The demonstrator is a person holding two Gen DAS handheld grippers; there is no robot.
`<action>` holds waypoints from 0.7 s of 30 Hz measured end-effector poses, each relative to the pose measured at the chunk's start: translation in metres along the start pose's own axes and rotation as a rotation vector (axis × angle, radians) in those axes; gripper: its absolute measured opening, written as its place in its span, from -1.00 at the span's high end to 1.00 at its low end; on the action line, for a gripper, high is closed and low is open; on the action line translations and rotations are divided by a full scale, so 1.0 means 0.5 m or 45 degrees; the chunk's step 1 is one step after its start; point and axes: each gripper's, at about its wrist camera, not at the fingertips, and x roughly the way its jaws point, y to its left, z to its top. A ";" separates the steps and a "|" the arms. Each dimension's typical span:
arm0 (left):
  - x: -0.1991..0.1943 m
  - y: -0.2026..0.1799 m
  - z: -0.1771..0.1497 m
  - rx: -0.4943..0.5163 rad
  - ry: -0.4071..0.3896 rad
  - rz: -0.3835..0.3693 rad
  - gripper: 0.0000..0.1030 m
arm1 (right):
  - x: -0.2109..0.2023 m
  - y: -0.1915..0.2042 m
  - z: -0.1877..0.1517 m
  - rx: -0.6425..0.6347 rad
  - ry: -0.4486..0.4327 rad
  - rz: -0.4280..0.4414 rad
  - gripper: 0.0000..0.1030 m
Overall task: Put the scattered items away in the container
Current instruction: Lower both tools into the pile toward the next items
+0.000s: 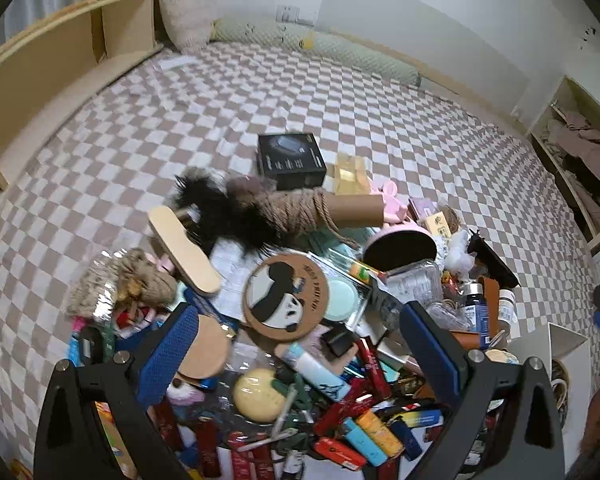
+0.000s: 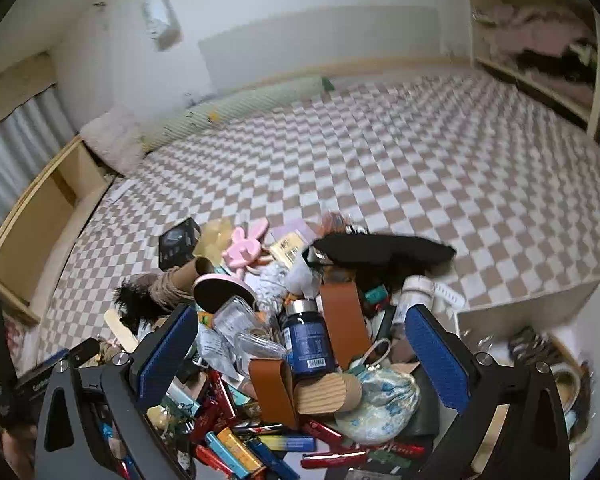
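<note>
Clutter [image 1: 300, 360] lies heaped on a checked bedspread [image 1: 180, 120], the white box [image 2: 528, 316] standing just right of it. Both left gripper [image 1: 296, 356] and right gripper [image 2: 300, 356] hover with jaws spread, holding nothing. Writing on the panda coaster [image 1: 286, 296] and blue bottle [image 2: 308, 344] is too small to read

A heap of items [image 1: 300, 340] lies near on the bed [image 1: 140, 128]; the container [image 2: 520, 320] sits right of it.
</note>
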 end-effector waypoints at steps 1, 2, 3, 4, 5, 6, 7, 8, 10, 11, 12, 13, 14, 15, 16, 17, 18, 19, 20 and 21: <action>0.010 -0.003 -0.003 -0.004 0.025 -0.026 -0.95 | 0.016 -0.006 -0.007 0.020 0.029 -0.002 -0.94; 0.018 -0.005 -0.005 -0.002 0.050 -0.047 -0.95 | 0.032 -0.013 -0.016 0.035 0.061 -0.002 -0.89; 0.026 -0.005 -0.007 0.011 0.076 -0.059 -0.95 | 0.047 -0.019 -0.023 0.045 0.093 -0.003 -0.81; 0.034 -0.004 -0.008 0.026 0.102 -0.069 -0.95 | 0.060 -0.025 -0.030 0.056 0.127 -0.003 -0.78; 0.040 -0.002 -0.009 0.040 0.116 -0.067 -0.95 | 0.073 -0.033 -0.037 0.071 0.161 0.000 -0.75; 0.044 0.001 -0.008 0.055 0.126 -0.059 -0.95 | 0.086 -0.041 -0.044 0.085 0.195 0.003 -0.69; 0.049 0.008 -0.008 0.071 0.132 -0.035 -0.95 | 0.099 -0.048 -0.051 0.104 0.235 0.020 -0.61; 0.054 0.021 -0.007 0.086 0.136 -0.001 -0.95 | 0.112 -0.054 -0.057 0.127 0.281 0.048 -0.57; 0.064 0.046 -0.007 0.091 0.151 0.038 -0.95 | 0.139 -0.058 -0.070 0.131 0.380 0.090 -0.45; 0.071 0.062 -0.007 0.087 0.167 0.057 -0.95 | 0.150 -0.057 -0.077 0.119 0.418 0.100 -0.42; 0.078 0.077 -0.007 0.083 0.184 0.076 -0.95 | 0.158 -0.055 -0.083 0.106 0.439 0.098 -0.37; 0.086 0.094 -0.007 0.076 0.200 0.092 -0.95 | 0.163 -0.054 -0.087 0.105 0.454 0.102 -0.34; 0.091 0.106 -0.008 0.071 0.214 0.103 -0.95 | 0.167 -0.055 -0.089 0.111 0.465 0.111 -0.33; 0.097 0.116 -0.009 0.068 0.228 0.112 -0.95 | 0.171 -0.056 -0.090 0.118 0.476 0.120 -0.32; 0.102 0.124 -0.011 0.070 0.238 0.124 -0.95 | 0.173 -0.057 -0.091 0.122 0.484 0.128 -0.31; 0.107 0.131 -0.014 0.074 0.247 0.137 -0.95 | 0.175 -0.058 -0.090 0.122 0.489 0.135 -0.31; 0.113 0.138 -0.016 0.078 0.256 0.150 -0.95 | 0.177 -0.059 -0.090 0.119 0.492 0.137 -0.31; 0.120 0.141 -0.021 0.092 0.270 0.164 -0.95 | 0.179 -0.060 -0.090 0.114 0.496 0.135 -0.31; 0.128 0.142 -0.026 0.112 0.286 0.179 -0.95 | 0.181 -0.063 -0.090 0.112 0.503 0.135 -0.31; 0.136 0.144 -0.031 0.131 0.303 0.193 -0.95 | 0.183 -0.066 -0.090 0.112 0.509 0.137 -0.31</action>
